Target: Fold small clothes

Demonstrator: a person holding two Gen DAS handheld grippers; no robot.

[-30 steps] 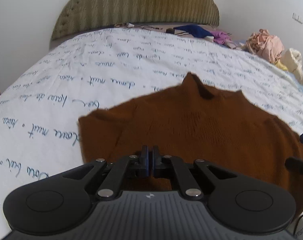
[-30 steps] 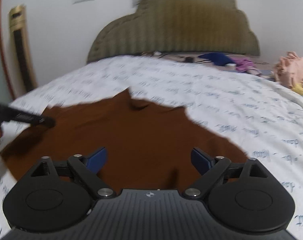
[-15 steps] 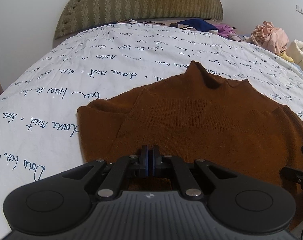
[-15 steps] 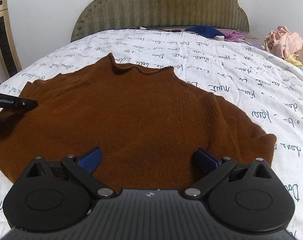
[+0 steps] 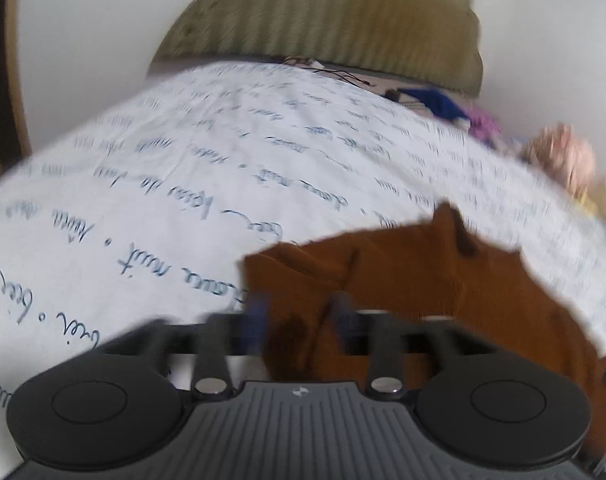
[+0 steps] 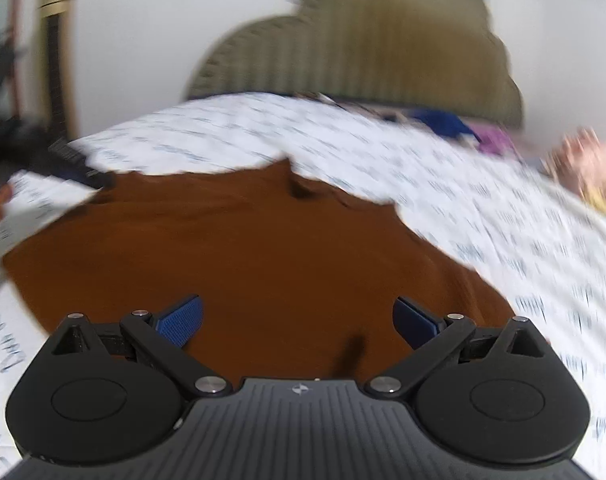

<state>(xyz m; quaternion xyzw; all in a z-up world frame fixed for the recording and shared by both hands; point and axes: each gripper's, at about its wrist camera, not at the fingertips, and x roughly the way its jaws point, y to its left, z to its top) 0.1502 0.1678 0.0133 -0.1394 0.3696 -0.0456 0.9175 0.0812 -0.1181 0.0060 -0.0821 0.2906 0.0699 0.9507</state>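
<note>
While the brown sweater (image 6: 243,248) lies on the bed (image 6: 483,216), both units hover.
Right hand-held gripper (image 6: 297,320): jaws wide, empty. Left hand-held gripper (image 5: 299,316): blurred, fingers apart.

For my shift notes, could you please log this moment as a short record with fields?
garment: brown sweater, spread flat, collar toward the headboard
surface: white bedspread with script print
left hand-held gripper: open, over the sweater's left edge, view blurred
right hand-held gripper: open wide, above the sweater, holding nothing
other clothes: pile at far right of bed
</note>
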